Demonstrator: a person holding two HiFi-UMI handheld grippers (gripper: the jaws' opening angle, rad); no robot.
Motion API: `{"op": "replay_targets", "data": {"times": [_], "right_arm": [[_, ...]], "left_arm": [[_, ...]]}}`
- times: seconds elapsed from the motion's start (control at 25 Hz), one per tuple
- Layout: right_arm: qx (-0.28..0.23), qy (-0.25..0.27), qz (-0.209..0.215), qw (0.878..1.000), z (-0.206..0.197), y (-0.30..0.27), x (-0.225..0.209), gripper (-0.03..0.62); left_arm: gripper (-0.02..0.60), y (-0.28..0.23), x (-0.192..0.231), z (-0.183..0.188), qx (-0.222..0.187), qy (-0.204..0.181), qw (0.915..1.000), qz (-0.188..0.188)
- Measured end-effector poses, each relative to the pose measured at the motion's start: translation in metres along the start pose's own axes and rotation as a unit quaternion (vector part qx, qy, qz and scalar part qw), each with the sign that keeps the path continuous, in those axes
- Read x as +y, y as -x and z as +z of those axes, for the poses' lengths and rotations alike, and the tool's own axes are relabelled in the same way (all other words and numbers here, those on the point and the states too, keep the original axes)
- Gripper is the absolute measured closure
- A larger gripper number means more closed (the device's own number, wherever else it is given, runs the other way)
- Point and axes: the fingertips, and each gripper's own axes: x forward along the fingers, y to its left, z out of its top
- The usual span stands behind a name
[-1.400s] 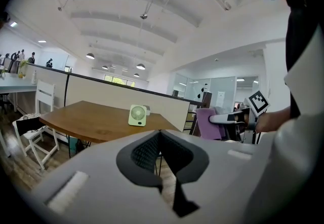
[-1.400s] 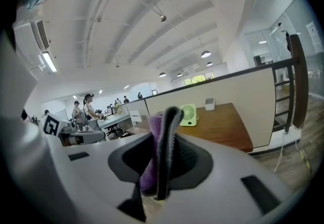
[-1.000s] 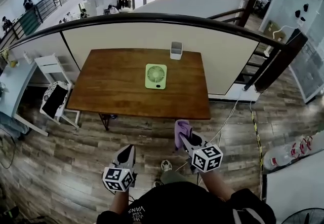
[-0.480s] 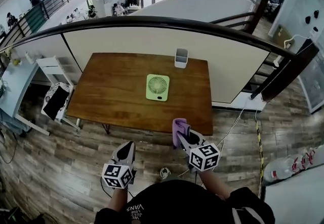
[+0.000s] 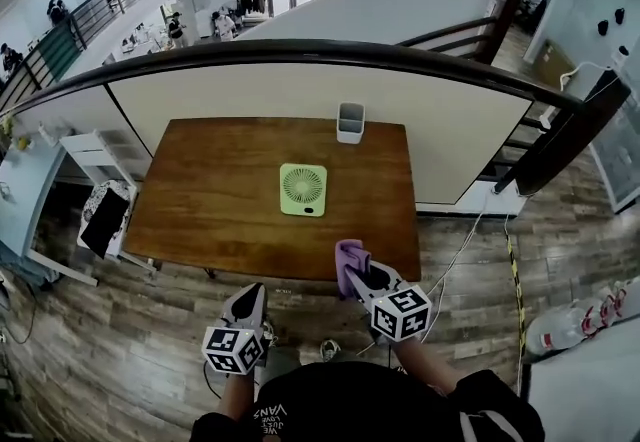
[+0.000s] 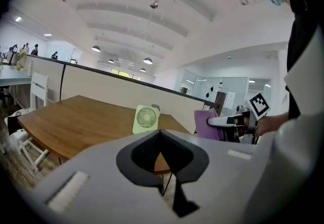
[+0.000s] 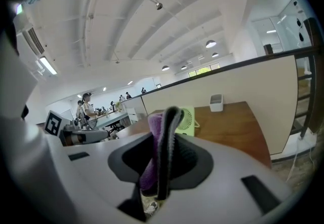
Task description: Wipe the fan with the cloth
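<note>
A small light-green square fan [image 5: 303,189] stands on the brown wooden table [image 5: 210,190], near its middle; it also shows as the fan [image 6: 146,119] and the fan [image 7: 188,120]. My right gripper [image 5: 357,277] is shut on a purple cloth [image 5: 349,261], held over the table's near edge, short of the fan. The cloth [image 7: 156,149] is pinched between the jaws. My left gripper [image 5: 248,304] is shut and empty, over the floor in front of the table. From the left gripper view the cloth [image 6: 209,124] hangs to the right.
A white pen holder [image 5: 350,123] stands at the table's far edge against a cream partition wall [image 5: 250,90]. A white chair [image 5: 105,205] with a dark bag sits left of the table. A cable [image 5: 460,230] runs across the wooden floor on the right.
Both grippers have moved forward toward the table; the cloth now reaches the table's near edge. The jaws have not changed.
</note>
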Motion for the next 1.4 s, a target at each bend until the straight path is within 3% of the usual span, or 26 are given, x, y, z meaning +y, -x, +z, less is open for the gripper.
{"op": "replay_targets", "data": {"times": [0.32, 0.88, 1.16, 1.4], "right_arm": [[-0.012, -0.022, -0.06, 0.998, 0.009, -0.04, 0.002, 0.502], [-0.05, -0.039, -0.157, 0.986, 0.042, -0.134, 0.042, 0.502], [-0.056, -0.049, -0.201, 0.977, 0.041, -0.152, 0.042, 0.502], [-0.048, -0.051, -0.217, 0.974, 0.037, -0.158, 0.025, 0.502]], "left_arm": [[0.569, -0.04, 0.043, 0.02, 0.02, -0.02, 0.9974, -0.067], [0.569, -0.079, 0.152, 0.065, 0.056, -0.053, 0.9822, -0.171], [0.569, -0.102, 0.174, 0.067, 0.07, -0.065, 0.9709, -0.22], [0.569, -0.126, 0.169, 0.054, 0.089, -0.065, 0.964, -0.242]]}}
